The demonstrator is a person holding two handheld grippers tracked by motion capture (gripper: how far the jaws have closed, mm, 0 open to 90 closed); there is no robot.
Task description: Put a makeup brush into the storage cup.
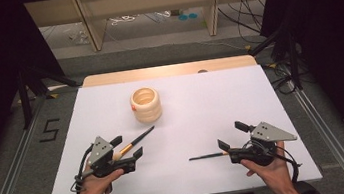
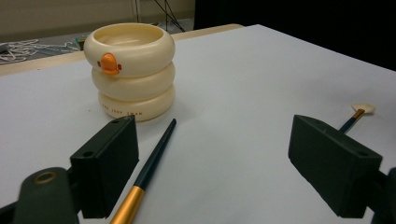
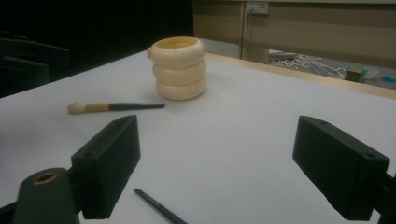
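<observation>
The left claw (image 1: pixel 127 147) stands wide open, its jaws either side of a gold-ferruled makeup brush (image 1: pixel 133 143) lying flat on the white desk (image 1: pixel 201 103), not touching it. The right claw (image 1: pixel 230 136) is also wide open, with a thin dark brush (image 1: pixel 208 156) on the desk by its near jaw. The cream ringed duck cup (image 1: pixel 146 105) stands upright just beyond the makeup brush's handle tip.

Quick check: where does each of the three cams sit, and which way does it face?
High view: above the person's side, looking forward and down on the white table; both hands with left tongs and right tongs.
Left gripper view: on the left tongs, facing the cream holder; open jaws straddle the gold-banded brush.
Right gripper view: on the right tongs, facing the holder; thin brush below.
Shared: holder, both brushes.
</observation>
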